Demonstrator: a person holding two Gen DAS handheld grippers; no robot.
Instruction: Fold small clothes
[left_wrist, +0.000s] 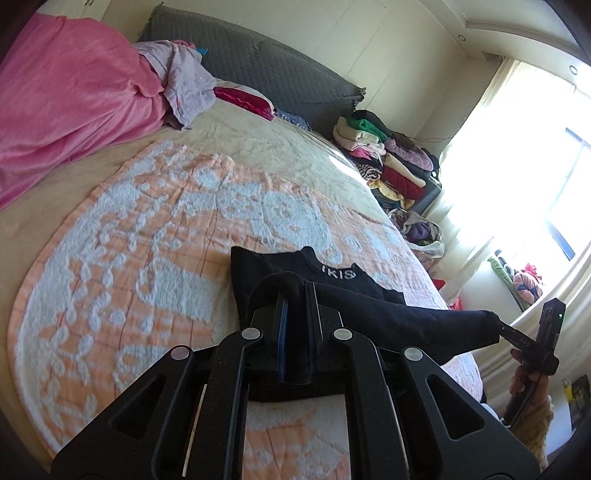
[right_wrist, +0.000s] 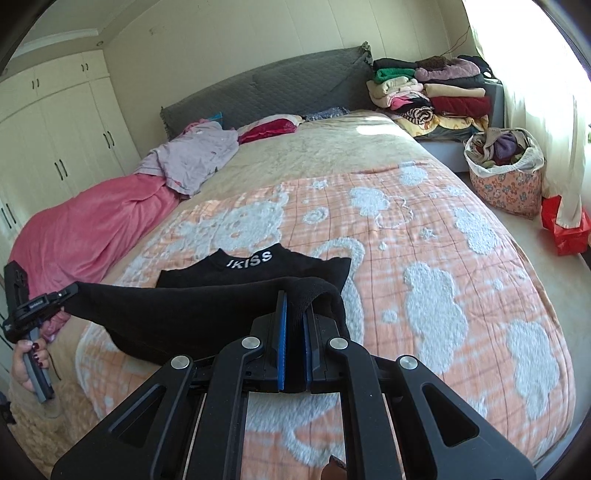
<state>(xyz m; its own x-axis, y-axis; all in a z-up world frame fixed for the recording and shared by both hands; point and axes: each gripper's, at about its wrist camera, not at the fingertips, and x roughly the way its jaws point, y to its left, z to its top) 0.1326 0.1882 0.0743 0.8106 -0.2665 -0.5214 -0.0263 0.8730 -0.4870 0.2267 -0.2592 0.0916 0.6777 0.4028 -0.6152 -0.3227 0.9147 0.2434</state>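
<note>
1. the left gripper (left_wrist: 297, 314) and right gripper (right_wrist: 295, 314) are each clamped on an end of a black garment (right_wrist: 177, 314), stretched between them above the bed.
2. its far part, with white lettering (right_wrist: 249, 257), lies on the orange-and-white blanket (right_wrist: 424, 258).
3. beyond: a pink cover (left_wrist: 70, 96), grey headboard (right_wrist: 266, 88), stacked clothes (right_wrist: 432, 92), white wardrobes (right_wrist: 55, 129).

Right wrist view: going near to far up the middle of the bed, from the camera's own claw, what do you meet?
Right claw shut on the black sock → flat black sock with white lettering → orange-and-white patterned blanket → beige bedspread → red-and-white pillow → grey quilted headboard.
</note>
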